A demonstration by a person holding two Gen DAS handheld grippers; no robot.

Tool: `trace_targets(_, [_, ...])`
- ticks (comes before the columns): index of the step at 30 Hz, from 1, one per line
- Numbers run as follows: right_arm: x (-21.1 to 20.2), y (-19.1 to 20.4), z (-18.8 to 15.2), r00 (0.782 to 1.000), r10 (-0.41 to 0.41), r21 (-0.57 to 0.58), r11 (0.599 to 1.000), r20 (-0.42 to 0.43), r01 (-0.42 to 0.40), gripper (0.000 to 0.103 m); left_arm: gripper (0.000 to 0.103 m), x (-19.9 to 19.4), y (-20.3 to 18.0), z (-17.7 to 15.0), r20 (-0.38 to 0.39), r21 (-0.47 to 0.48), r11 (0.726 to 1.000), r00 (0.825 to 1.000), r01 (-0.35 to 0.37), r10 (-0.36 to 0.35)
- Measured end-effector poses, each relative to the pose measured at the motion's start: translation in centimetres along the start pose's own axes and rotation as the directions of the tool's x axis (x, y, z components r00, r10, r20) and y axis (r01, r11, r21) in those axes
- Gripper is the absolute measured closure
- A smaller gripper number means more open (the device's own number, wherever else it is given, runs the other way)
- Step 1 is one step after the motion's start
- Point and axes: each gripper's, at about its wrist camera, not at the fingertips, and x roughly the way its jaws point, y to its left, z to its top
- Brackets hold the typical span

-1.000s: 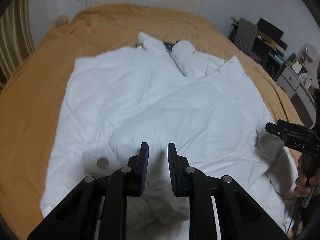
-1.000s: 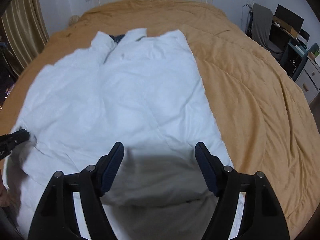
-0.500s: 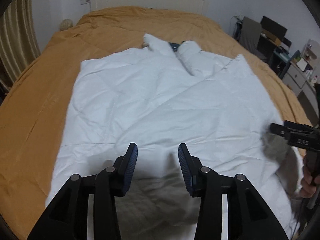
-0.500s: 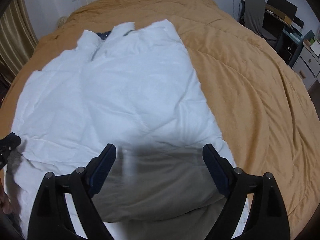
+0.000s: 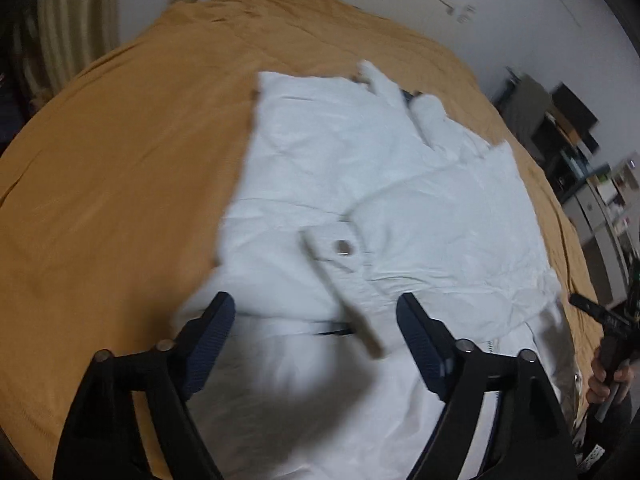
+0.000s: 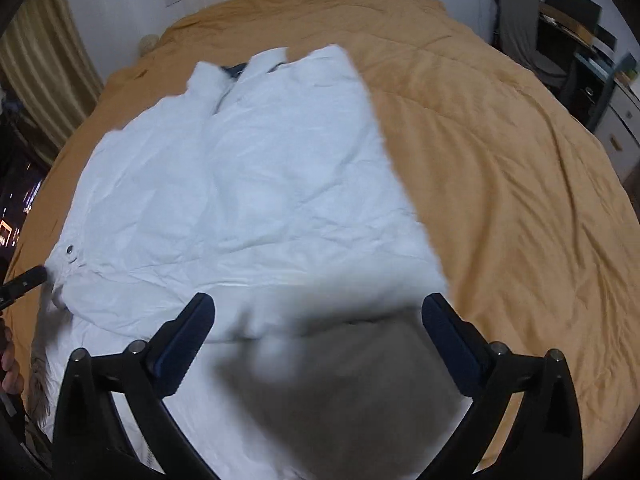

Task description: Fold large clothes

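Mustard bedding [image 6: 500, 184] is spread under a white jacket [image 6: 256, 184]; a cluttered desk [image 6: 576, 32] is seen beyond. Both the left gripper [image 5: 316, 322] and right gripper [image 6: 318, 320] are held wide, gripping nothing.

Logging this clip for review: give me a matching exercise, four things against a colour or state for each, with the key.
Things:
1. white jacket
2. bedspread
3. left tongs
4. snap button

Colour or state:
A. mustard orange, covering the bed
B. open, holding nothing
C. small, round and metallic, on a white tab
D. spread flat on the bed, collar at the far end

Pairs: 1-D, 2-A, 3-B, 4-C
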Motion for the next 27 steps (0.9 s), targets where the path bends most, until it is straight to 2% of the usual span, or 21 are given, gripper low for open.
trace_targets(2, [-0.2, -3.6, -1.1, 0.999, -0.010, 0.062, 0.998, -0.043, 0.013, 0.000, 0.016, -1.0, 3.7, -0.8, -0.023, -0.075, 0.996, 0.998, -0.057, 0.056])
trace_targets(5, [0.3, -7.3, -3.2, 0.995, -0.016, 0.120, 0.992, -0.100, 0.028, 0.000, 0.017, -1.3, 6.6, -1.4, -0.056, -0.147, 0.987, 0.997, -0.061, 0.053])
trace_targets(7, [0.6, -8.4, -3.8, 0.994, 0.008, 0.160, 0.987, -0.113, 0.010, 0.000, 0.016, -2.3, 6.3, -1.9, -0.004, -0.170, 0.985, 1.000, -0.028, 0.028])
trace_targets(9, [0.1, -7.6, -3.9, 0.997, 0.026, 0.164, 0.986, -0.075, -0.013, 0.000, 0.016, -2.1, 4.8, -1.9, 0.020, -0.168, 0.986, 1.000, 0.015, -0.012])
trace_targets(11, [0.0, -5.5, -3.2, 0.998, 0.023, 0.106, 0.994, -0.058, -0.016, 0.000, 0.016, -0.5, 2.1, -2.2, -0.007, -0.082, 0.997, 1.000, 0.014, -0.015])
trace_targets(12, [0.1, -4.2, -2.9, 0.999, 0.004, 0.061, 0.998, -0.054, -0.001, 0.000, 0.016, 1.0, 0.7, -2.4, -0.047, -0.022, 0.999, 0.998, -0.035, 0.033])
trace_targets(14, [1.5, -1.5, -2.7, 0.991, -0.106, -0.042, 0.994, -0.081, 0.103, 0.000, 0.016, 4.5, -1.3, -3.8, -0.158, 0.083, 0.985, 0.974, -0.149, 0.161])
trace_targets(15, [2.6, -0.6, -3.2, 0.980, -0.161, -0.098, 0.984, -0.117, 0.149, 0.000, 0.016, 5.2, -1.9, -5.0, -0.174, 0.130, 0.974, 0.962, -0.188, 0.209])
trace_targets(17, [4.1, -0.2, -4.9, 0.963, -0.212, -0.152, 0.970, -0.166, 0.188, 0.000, 0.016, 4.1, -2.6, -6.9, -0.113, 0.199, 0.955, 0.963, -0.220, 0.245])
trace_targets(19, [3.8, -1.7, -7.0, 0.964, -0.160, -0.106, 0.984, -0.211, 0.141, 0.000, 0.013, 2.9, -2.0, -8.3, -0.135, 0.209, 0.956, 0.962, -0.208, 0.239])
trace_targets(20, [3.6, -2.8, -8.0, 0.963, -0.113, -0.051, 0.993, -0.243, 0.104, 0.000, 0.005, 2.6, -1.2, -8.8, -0.158, 0.183, 0.962, 0.960, -0.201, 0.231])
trace_targets(21, [3.4, -4.1, -8.9, 0.959, -0.070, 0.007, 0.997, -0.275, 0.075, 0.000, 0.000, 2.4, 0.2, -9.5, -0.189, 0.123, 0.975, 0.960, -0.184, 0.205])
trace_targets(23, [3.2, -6.4, -10.6, 0.951, 0.019, 0.115, 0.993, -0.309, 0.018, 0.000, 0.000, 1.9, 2.7, -10.4, -0.216, -0.013, 0.994, 0.971, -0.108, 0.103])
trace_targets(25, [2.7, -7.1, -11.0, 0.952, 0.052, 0.140, 0.990, -0.303, -0.010, 0.000, 0.001, 1.1, 3.1, -10.2, -0.214, -0.039, 0.995, 0.973, -0.090, 0.080])
trace_targets(27, [2.3, -6.7, -10.2, 0.953, 0.039, 0.117, 0.993, -0.302, -0.004, 0.000, 0.001, 0.4, 3.1, -9.2, -0.227, -0.035, 0.997, 0.972, -0.062, 0.053])
